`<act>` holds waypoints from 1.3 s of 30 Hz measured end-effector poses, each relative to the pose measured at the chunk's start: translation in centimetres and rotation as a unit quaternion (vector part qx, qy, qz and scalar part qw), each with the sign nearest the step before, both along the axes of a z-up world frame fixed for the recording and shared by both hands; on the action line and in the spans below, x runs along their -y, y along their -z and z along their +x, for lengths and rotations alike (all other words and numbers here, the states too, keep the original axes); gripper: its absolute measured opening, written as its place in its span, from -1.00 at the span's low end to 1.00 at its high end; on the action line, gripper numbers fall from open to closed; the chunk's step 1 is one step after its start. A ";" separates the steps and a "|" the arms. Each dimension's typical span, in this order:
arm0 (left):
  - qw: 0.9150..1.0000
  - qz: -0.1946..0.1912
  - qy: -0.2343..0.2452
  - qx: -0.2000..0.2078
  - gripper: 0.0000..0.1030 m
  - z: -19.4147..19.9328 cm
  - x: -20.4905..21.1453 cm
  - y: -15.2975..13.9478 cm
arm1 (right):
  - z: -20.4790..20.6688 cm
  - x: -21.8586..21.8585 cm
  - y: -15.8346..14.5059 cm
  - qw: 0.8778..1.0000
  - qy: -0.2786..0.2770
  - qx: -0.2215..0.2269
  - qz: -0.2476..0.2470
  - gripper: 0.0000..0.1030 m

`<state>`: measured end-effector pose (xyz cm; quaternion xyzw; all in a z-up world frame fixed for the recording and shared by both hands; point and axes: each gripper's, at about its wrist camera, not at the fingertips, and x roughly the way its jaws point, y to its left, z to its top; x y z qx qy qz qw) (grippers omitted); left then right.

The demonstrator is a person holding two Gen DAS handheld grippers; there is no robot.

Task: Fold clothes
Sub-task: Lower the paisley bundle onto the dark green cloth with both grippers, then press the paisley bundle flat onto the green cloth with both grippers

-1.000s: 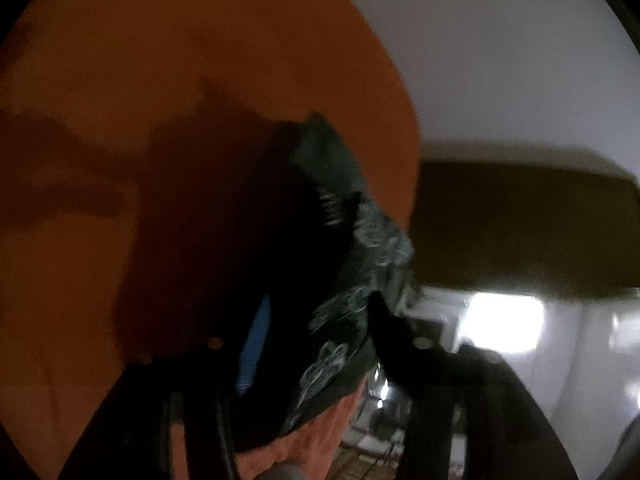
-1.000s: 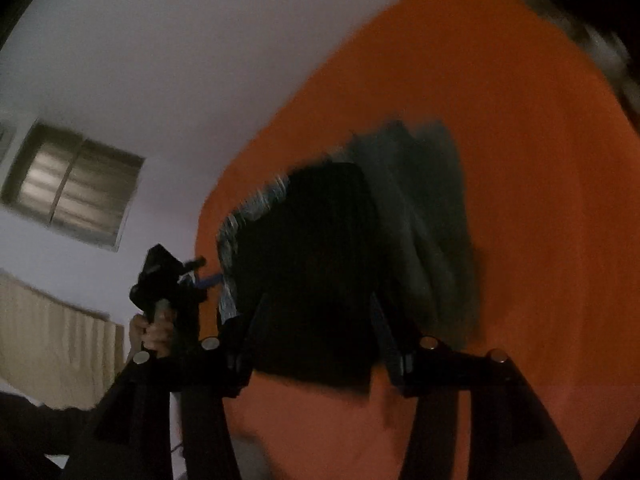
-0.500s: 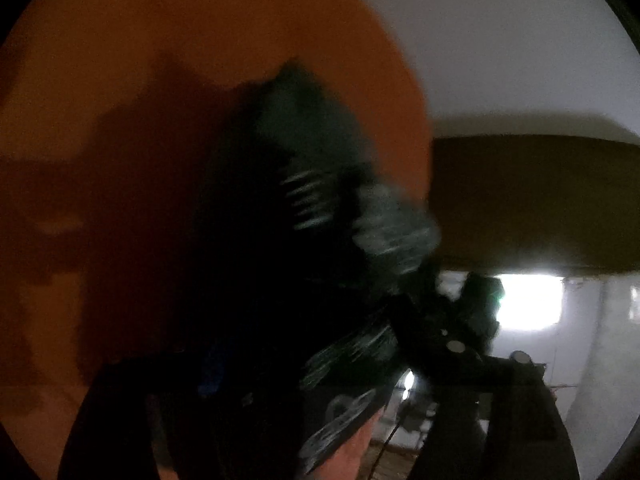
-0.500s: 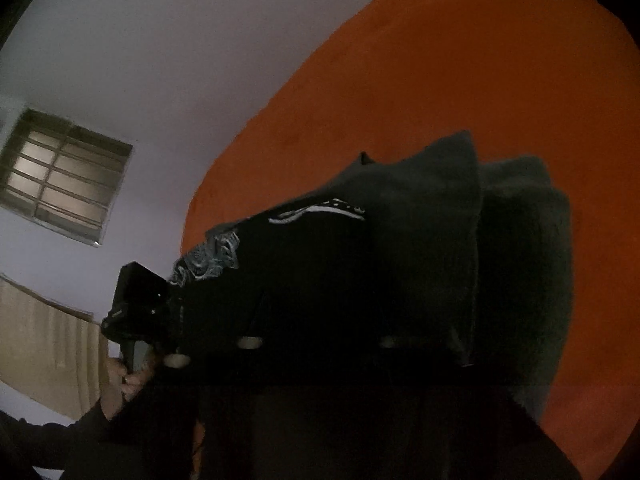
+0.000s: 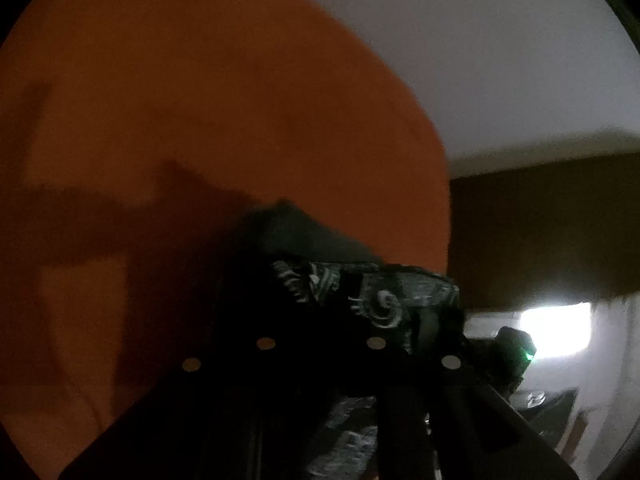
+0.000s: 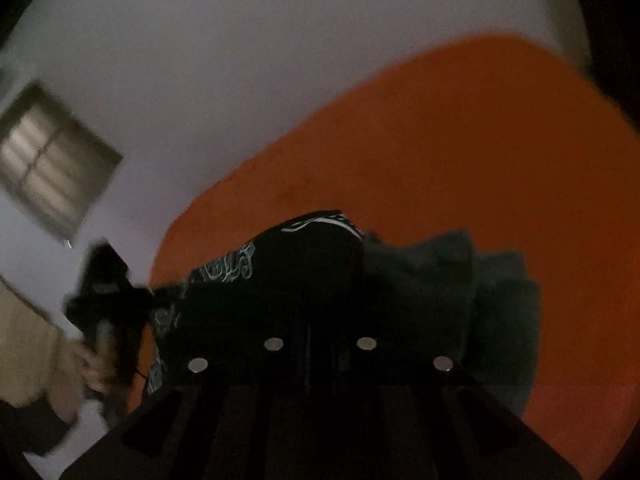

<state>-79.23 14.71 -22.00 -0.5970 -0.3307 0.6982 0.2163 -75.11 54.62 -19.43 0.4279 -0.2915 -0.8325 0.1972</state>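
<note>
Orange bedding [image 6: 460,152] under dark patterned garment [image 6: 312,264]; right tool [image 6: 320,320] grips it, left tool [image 5: 320,320] closing on it; no readable writing.

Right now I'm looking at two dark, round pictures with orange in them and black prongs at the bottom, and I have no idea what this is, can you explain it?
There is no robot here. A person holds a hand tool in each hand, each a two-finger gripper with a wide-angle camera looking along its fingers. That lens makes the pictures round and bent.

One picture comes from the left gripper, the other from the right gripper. The black prongs are their fingers.

The orange is a cloth-covered surface. On it lies a dark garment with a pale swirling print, and both grippers are at it. The right gripper is shut on it; the left one's jaws are closing with the garment between them.

In the right view you also see the person's hand holding the left tool, and a window.
</note>
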 end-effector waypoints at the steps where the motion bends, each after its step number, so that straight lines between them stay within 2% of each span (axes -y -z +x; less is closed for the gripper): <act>1: 1.000 0.003 -0.003 0.010 -0.52 0.3 0.6 0.2 | -0.1 -0.1 0.2 1.000 0.000 0.001 -0.017 -0.88; 3: 0.999 0.008 -0.017 0.026 -0.31 0.7 1.0 0.5 | 0.1 -1.4 0.5 0.999 0.000 0.010 -0.034 -0.84; 5: 0.999 0.014 -0.037 0.025 -0.31 0.6 0.8 0.9 | 0.8 -3.7 0.7 0.999 0.001 0.028 -0.034 -0.76; 6: 0.999 0.006 -0.044 0.013 -0.31 1.6 2.0 -0.3 | 0.3 -3.9 1.0 0.999 0.013 0.039 -0.026 -0.63; 8: 0.998 -0.011 -0.055 -0.011 -0.31 3.5 4.2 -2.5 | 1.3 -4.3 -0.1 0.998 0.035 0.056 0.007 -0.52; 9: 0.998 -0.002 -0.051 -0.023 -0.31 3.7 2.4 -3.6 | 2.4 -4.5 -1.1 0.998 0.040 0.042 0.015 -0.52; 11: 0.999 0.018 -0.011 -0.035 -0.31 5.1 2.3 -4.4 | 4.7 -4.7 -3.0 0.998 0.049 0.014 0.030 -0.52; 14: 0.996 0.003 0.068 -0.058 -0.31 7.3 -2.2 -5.9 | 7.0 -1.1 -5.1 1.000 0.006 -0.003 -0.010 -0.52; 17: 0.990 -0.039 0.115 -0.071 -0.31 8.6 -6.6 -4.4 | 7.6 4.4 -4.9 0.999 -0.051 0.007 -0.017 -0.52; 19: 0.983 -0.111 0.118 -0.082 -0.31 8.2 -8.2 -1.8 | 7.1 7.6 -2.4 0.998 -0.059 0.031 -0.017 -0.52; 20: 0.979 -0.145 0.118 -0.086 -0.31 8.0 -8.9 -0.6 | 6.4 9.0 -0.4 0.996 -0.054 0.065 0.004 -0.52; 21: 0.980 -0.152 0.104 -0.080 -0.28 7.9 -8.3 -0.8 | 5.6 10.3 1.5 0.994 -0.050 0.099 0.024 -0.54; 22: 0.981 -0.159 0.089 -0.073 -0.28 7.8 -7.6 -0.9 | 5.3 11.0 2.3 0.992 -0.057 0.104 0.033 -0.54; 23: 0.981 -0.166 0.075 -0.066 -0.28 7.8 -7.0 -1.0 | 5.3 11.5 2.2 0.992 -0.068 0.094 0.043 -0.54; 25: 0.980 -0.183 0.050 -0.064 -0.29 7.9 -5.8 -2.1 | 6.3 11.9 0.0 0.992 -0.089 0.053 0.071 -0.54; 26: 0.980 -0.178 0.041 -0.077 -0.29 8.2 -4.9 -3.6 | 7.4 11.4 -1.7 0.993 -0.083 0.020 0.079 -0.54; 27: 0.981 -0.167 0.041 -0.084 -0.29 8.3 -4.5 -4.4 | 8.1 10.8 -2.5 0.994 -0.069 0.006 0.089 -0.52; 29: 0.980 -0.174 0.041 -0.087 -0.28 8.5 -3.6 -5.3 | 9.1 9.0 -3.6 0.993 -0.026 -0.004 0.116 -0.53; 32: 0.982 -0.165 0.052 -0.070 -0.28 8.4 -4.9 -5.6 | 10.2 4.4 -3.8 0.988 0.064 0.012 0.140 -0.52; 34: 0.986 -0.139 0.063 -0.063 -0.28 8.0 -7.7 -5.3 | 9.7 1.8 -3.1 0.989 0.096 0.035 0.108 -0.52; 36: 0.988 -0.111 0.080 -0.073 -0.28 7.8 -10.9 -4.9 | 9.1 1.0 -2.1 0.994 0.087 0.039 0.060 -0.52; 38: 0.983 -0.127 0.091 -0.092 -0.28 7.5 -13.0 -4.2 | 7.9 2.3 -0.4 0.996 0.051 0.055 0.048 -0.52; 39: 0.979 -0.154 0.089 -0.097 -0.28 7.2 -14.0 -3.3 | 7.3 2.9 0.4 0.997 0.032 0.063 0.042 -0.52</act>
